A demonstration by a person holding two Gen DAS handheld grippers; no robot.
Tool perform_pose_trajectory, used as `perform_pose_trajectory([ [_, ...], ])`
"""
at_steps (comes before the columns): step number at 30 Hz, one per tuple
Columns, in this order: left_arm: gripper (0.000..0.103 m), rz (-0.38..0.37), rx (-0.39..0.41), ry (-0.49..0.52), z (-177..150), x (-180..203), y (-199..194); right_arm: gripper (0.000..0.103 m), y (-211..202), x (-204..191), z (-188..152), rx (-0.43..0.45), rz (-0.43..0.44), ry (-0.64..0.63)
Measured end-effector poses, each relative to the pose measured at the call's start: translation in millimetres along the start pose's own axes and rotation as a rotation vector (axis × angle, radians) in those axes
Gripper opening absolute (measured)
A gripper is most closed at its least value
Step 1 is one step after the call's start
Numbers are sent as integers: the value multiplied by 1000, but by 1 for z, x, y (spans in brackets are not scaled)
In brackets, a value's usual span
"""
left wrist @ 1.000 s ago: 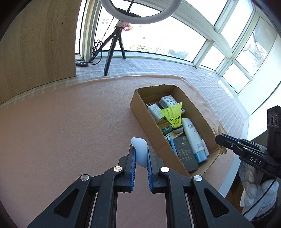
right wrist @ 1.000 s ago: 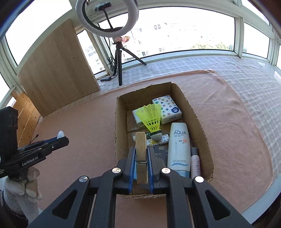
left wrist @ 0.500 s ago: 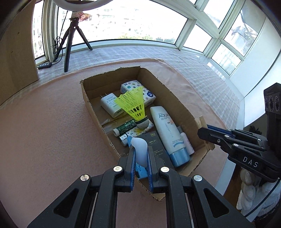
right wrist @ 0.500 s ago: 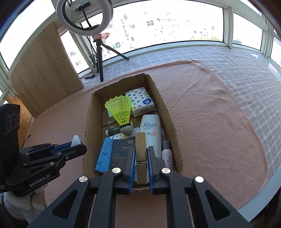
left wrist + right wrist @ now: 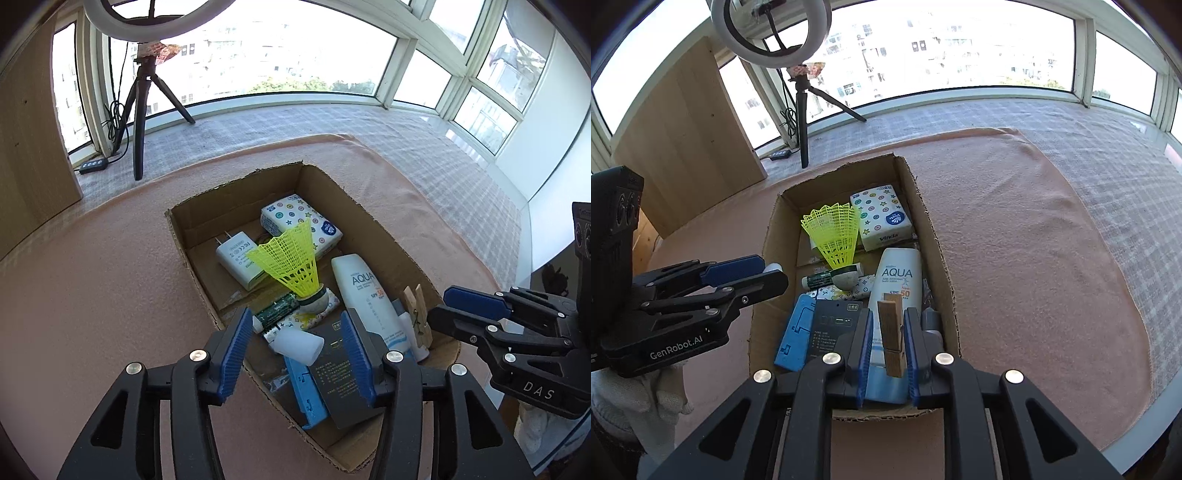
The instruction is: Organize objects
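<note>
Cardboard box [image 5: 373, 225] half hidden, left tongs [image 5: 293, 334] released over white cap [image 5: 297, 345], right tongs [image 5: 886, 334] (parted) flanking wooden clothespin [image 5: 891, 338]

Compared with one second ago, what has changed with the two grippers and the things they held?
The left gripper moved over the cardboard box and opened, dropping the white cap inside. The right gripper opened too; the wooden clothespin now stands loose in the box. The shuttlecock and sunscreen tube stayed put.
</note>
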State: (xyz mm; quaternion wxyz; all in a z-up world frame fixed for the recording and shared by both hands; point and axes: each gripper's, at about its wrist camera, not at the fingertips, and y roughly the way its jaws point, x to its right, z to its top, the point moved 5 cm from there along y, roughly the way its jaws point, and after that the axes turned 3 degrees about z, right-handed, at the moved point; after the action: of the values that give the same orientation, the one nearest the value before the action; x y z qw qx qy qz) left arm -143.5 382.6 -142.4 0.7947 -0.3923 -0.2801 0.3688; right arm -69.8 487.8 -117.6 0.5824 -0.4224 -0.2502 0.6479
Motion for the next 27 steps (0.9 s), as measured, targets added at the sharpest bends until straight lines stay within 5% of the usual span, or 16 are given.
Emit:
perform_pose_trajectory([
  [2,64,2,5,-17,2,-3,-1,68,-5,-3,1,20,-21,-16],
  [27,70,90,30,-70,-30,-60,-61,69,-26,-50,-6,55,-15,-28],
])
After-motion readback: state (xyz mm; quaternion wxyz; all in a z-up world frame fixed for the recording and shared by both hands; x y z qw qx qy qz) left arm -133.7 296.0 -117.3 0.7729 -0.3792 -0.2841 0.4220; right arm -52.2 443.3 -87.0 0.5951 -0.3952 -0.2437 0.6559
